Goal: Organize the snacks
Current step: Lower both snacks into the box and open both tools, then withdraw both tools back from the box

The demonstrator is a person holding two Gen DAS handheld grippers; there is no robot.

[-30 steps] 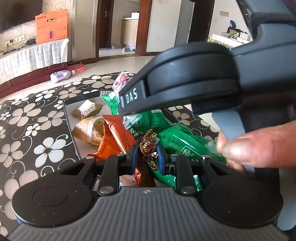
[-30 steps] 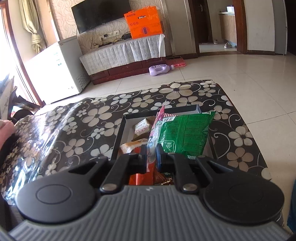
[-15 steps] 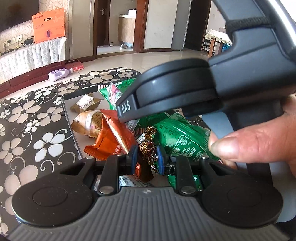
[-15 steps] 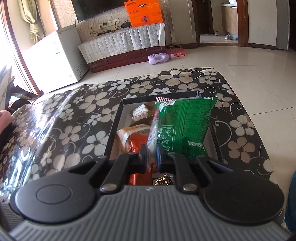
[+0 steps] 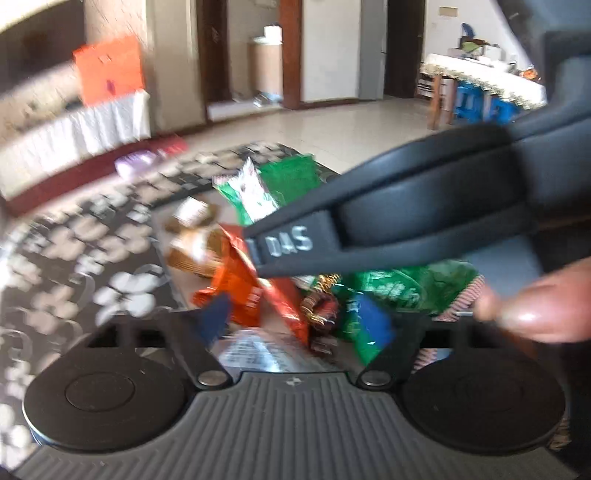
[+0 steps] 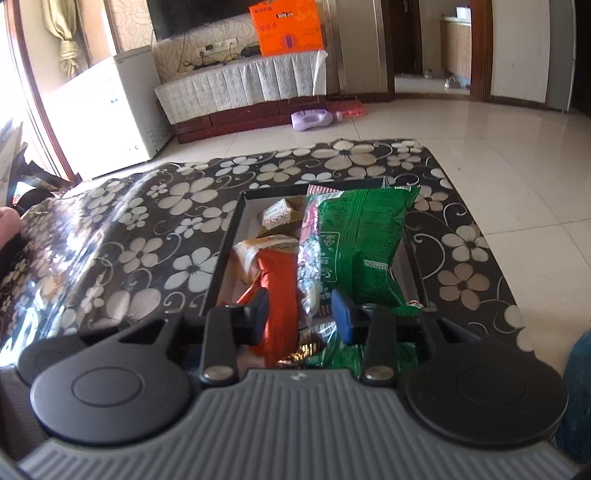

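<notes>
In the right wrist view a black-rimmed tray on the flowered table holds the snacks. A green packet stands in it beside a pink-and-white packet, with an orange packet in front. My right gripper is opening, its pads clear of the packets between them. The blurred left wrist view shows my left gripper opening wide over the orange packet and a gold-foil candy, touching neither. The right tool's black housing crosses above, and a thumb is on its handle.
The flowered tablecloth covers the table, whose right edge drops to the tiled floor. A small boxed snack lies at the tray's far end. A purple bottle lies on the floor by a low cabinet with an orange box. A hand shows at the left edge.
Both grippers have gone from shut to open. The left let go of the foil candy, and the right released the pink-and-white packet's edge. The right moved slightly towards the tray.
</notes>
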